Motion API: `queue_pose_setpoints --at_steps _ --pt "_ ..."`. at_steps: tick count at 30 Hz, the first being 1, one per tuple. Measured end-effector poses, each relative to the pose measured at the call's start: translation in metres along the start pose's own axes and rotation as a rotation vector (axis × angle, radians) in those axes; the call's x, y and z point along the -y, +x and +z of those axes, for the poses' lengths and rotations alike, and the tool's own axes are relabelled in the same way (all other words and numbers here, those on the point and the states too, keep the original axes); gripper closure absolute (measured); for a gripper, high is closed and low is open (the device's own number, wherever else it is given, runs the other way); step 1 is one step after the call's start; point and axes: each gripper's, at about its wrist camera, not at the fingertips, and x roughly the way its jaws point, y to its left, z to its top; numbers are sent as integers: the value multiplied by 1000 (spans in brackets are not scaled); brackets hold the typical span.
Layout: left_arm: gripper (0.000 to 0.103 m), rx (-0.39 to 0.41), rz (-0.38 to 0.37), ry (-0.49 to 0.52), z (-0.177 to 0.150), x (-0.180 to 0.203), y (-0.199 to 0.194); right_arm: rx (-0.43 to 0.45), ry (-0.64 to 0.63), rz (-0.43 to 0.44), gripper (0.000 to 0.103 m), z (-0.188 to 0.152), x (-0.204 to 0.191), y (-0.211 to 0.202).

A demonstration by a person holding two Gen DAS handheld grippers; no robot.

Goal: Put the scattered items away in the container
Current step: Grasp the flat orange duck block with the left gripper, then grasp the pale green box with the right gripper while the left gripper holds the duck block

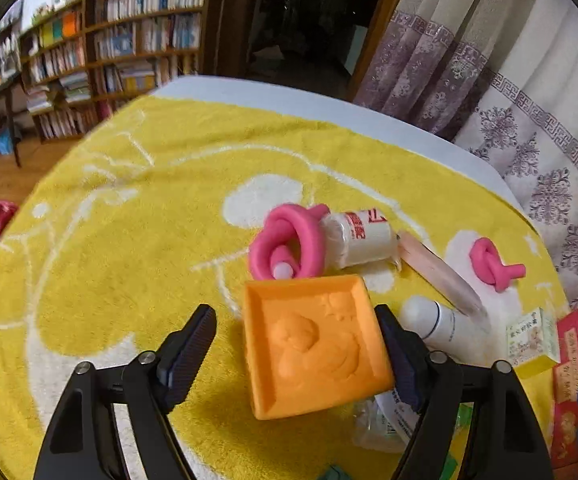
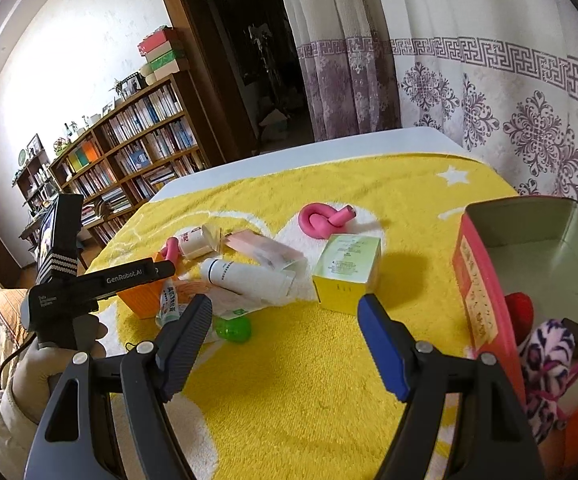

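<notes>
Orange mould (image 1: pixel 315 346) lying on yellow towel (image 1: pixel 129 240), sitting between gaping left claw (image 1: pixel 299 354) fingers, ungripped. Right claw (image 2: pixel 285 336) hovering open, empty. Tin (image 2: pixel 485 280) holding few items; bottles, pink knots, box remaining scattered. Task partway.

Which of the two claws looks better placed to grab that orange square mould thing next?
The left. Its gripper is open with the orange mould already between its fingers, one finger close beside the mould's edge. The right gripper is open over bare yellow towel near the tin, farther from the mould.
</notes>
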Motion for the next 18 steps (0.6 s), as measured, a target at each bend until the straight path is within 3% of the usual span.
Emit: queue_pose_setpoints --at_steps 1,4,18 --pt "40 -11 -29 -12 0 -1 0 -4 -1 -1 24 1 0 2" --pt "46 11 -17 -2 -2 -1 -6 -14 -7 -4 24 2 -2 7" --pt "47 148 -39 -14 -1 -7 -44 -62 33 -95 24 20 8 36"
